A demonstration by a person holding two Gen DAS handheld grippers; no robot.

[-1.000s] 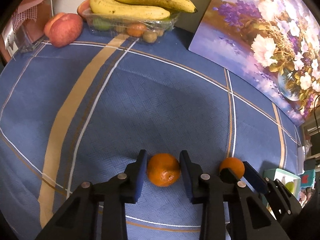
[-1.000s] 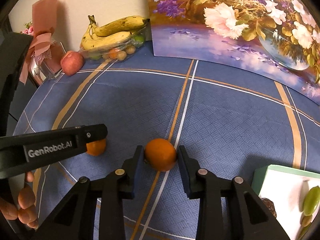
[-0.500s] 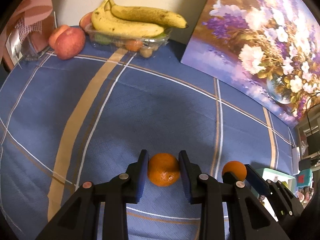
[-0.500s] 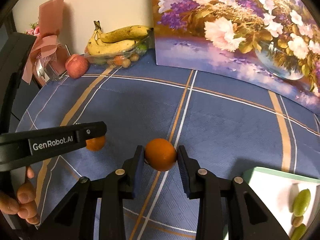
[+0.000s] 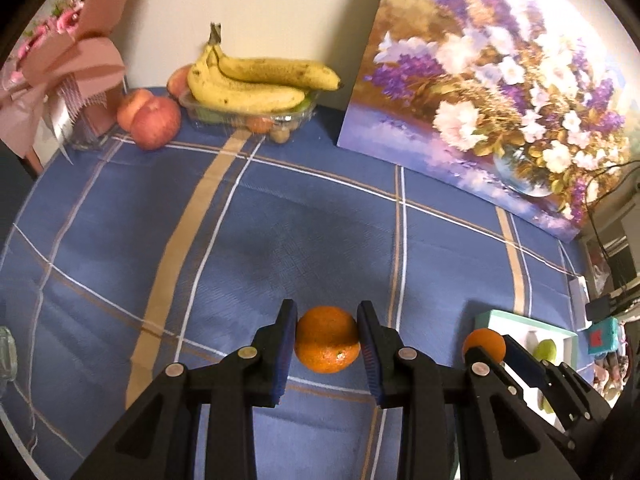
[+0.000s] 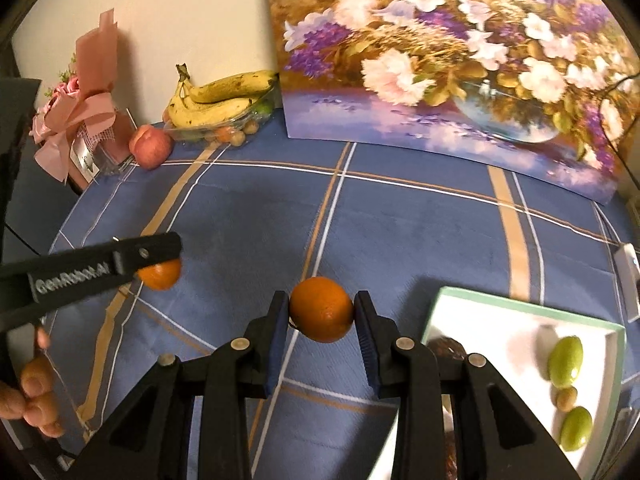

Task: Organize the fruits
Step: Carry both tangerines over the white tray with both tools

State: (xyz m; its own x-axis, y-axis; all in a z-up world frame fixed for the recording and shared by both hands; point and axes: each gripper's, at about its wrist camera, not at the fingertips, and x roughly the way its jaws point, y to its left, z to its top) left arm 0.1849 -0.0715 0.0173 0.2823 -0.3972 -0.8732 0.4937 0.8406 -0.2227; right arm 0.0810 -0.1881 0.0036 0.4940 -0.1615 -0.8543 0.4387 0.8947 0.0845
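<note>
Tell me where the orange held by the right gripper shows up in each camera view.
Left wrist view: the right gripper's orange sits low at the right, partly hidden by black fingers.
Right wrist view: it sits low at centre, clamped between the fingers.
Shared landmark: the bananas by the back wall.

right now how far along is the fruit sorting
Done: green fruits lie in the white tray. In hand: the left gripper and right gripper each clamp an orange. Left: both oranges to place; apples and bananas sit at the back.
</note>
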